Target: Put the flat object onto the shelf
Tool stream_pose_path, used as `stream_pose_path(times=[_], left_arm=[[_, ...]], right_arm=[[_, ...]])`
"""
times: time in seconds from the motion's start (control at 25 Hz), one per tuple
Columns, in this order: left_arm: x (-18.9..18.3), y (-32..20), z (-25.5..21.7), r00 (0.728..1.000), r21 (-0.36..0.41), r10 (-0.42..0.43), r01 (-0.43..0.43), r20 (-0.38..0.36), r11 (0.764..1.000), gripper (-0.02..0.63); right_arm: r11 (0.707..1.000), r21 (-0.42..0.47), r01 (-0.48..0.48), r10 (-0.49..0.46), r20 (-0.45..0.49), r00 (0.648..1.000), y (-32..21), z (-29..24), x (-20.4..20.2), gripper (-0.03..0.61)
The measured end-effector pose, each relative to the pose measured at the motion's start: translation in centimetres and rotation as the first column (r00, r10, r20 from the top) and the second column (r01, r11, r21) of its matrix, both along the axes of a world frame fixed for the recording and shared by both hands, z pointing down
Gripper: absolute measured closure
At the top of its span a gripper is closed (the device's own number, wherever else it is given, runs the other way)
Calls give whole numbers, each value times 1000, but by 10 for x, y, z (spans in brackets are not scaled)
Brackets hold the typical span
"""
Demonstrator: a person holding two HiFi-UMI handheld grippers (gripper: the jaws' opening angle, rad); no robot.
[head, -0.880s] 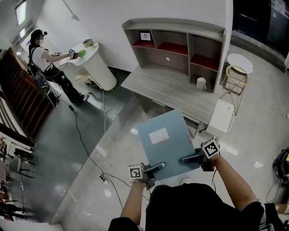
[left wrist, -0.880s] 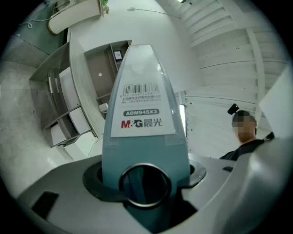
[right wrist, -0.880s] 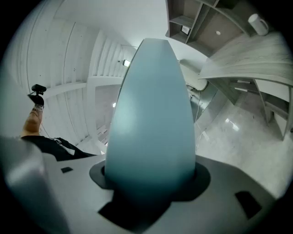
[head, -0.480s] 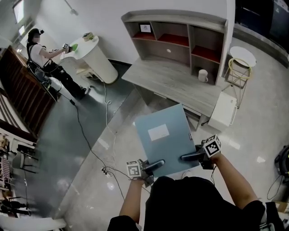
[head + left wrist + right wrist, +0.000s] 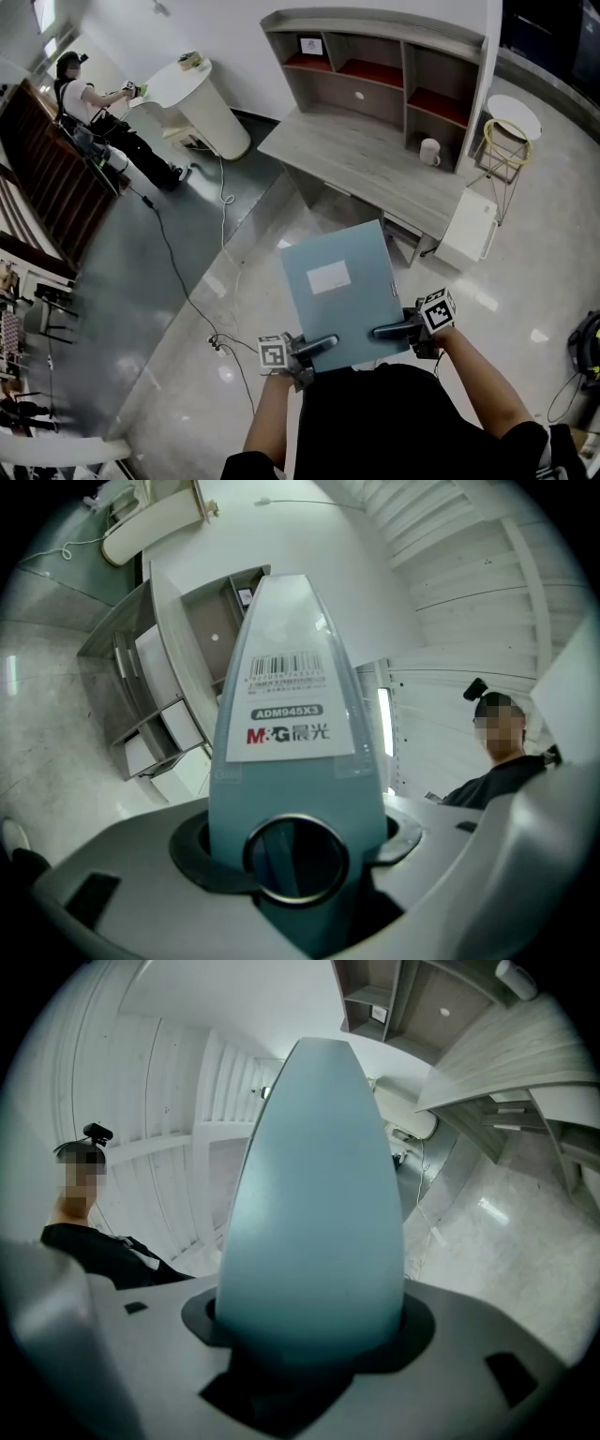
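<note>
A flat light-blue file box (image 5: 339,289) with a white label is held level in front of me, over the floor. My left gripper (image 5: 317,346) is shut on its near left edge, my right gripper (image 5: 390,331) on its near right edge. In the left gripper view the box's spine (image 5: 292,724) with its barcode label and finger ring fills the gap between the jaws. The right gripper view shows the plain blue side (image 5: 314,1213) clamped the same way. The grey shelf unit (image 5: 384,56) with red-lined compartments stands ahead on a grey desk (image 5: 370,169).
A white mug (image 5: 430,151) sits on the desk's right part. A white cabinet (image 5: 469,240) and a round side table (image 5: 512,120) stand right of the desk. A cable (image 5: 187,291) trails over the floor. At the far left a person (image 5: 94,122) works at a white round table (image 5: 202,98).
The desk and shelf have shifted down and nearer in the head view as I move toward them. The box stays held in both grippers, slightly lower in the picture.
</note>
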State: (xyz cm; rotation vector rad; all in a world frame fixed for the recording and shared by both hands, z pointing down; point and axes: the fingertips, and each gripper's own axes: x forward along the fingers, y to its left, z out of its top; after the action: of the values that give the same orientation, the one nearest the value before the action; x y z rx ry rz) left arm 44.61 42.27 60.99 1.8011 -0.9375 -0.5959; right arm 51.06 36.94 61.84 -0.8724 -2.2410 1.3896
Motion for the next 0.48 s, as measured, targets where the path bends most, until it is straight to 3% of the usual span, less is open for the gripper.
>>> stream_pose_path(times=[0.48], left_arm=[[-54, 0, 17, 999, -20, 10, -11, -42, 1000, 318]], right_arm=[[998, -51, -38, 36, -39, 999, -2, 15, -54, 298]])
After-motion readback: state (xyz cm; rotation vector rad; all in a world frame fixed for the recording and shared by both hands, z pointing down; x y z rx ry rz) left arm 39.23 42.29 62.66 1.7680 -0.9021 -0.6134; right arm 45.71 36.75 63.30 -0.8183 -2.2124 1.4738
